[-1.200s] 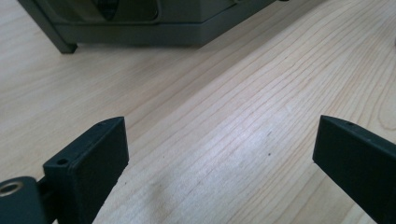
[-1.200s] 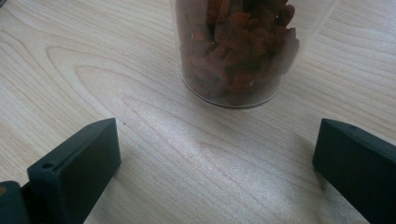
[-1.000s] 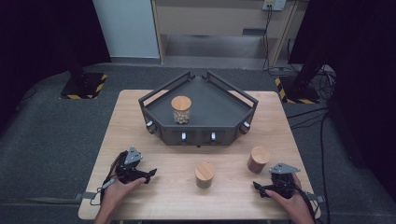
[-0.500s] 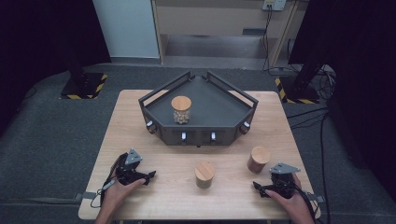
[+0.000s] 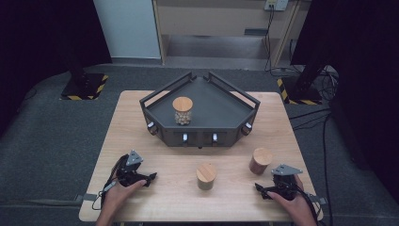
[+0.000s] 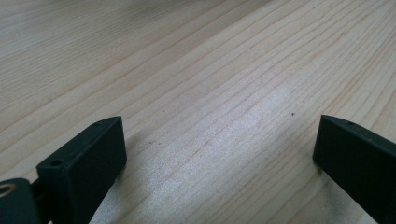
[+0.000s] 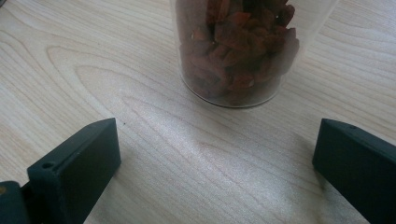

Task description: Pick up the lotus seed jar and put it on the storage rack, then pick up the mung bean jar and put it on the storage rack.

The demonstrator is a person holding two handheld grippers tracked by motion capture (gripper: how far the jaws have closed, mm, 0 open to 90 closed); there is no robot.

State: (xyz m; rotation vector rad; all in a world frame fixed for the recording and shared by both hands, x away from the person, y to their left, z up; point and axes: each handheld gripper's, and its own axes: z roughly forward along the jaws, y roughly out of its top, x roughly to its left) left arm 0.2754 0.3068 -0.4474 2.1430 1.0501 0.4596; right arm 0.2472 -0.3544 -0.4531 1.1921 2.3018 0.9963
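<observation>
Near the table's front left corner my left gripper (image 5: 149,178) rests on the wood, open; in the left gripper view (image 6: 219,154) there is bare table between its jaws. At the front right, my right gripper (image 5: 264,189) is open too, and a clear jar of red-brown dried pieces (image 7: 254,51) stands just beyond its jaws (image 7: 217,158). In the high view that wooden-lidded jar (image 5: 260,161) stands close to the right gripper. A second lidded jar (image 5: 206,176) is on the table's front middle. A third jar (image 5: 182,110) stands inside the dark tray (image 5: 226,117).
The dark grey angular tray has raised rails and knobs along its front wall (image 5: 200,138). It sits in the middle of the far half of the wooden table (image 5: 131,122). A person's hands hold both grippers at the near edge. Grey floor surrounds the table.
</observation>
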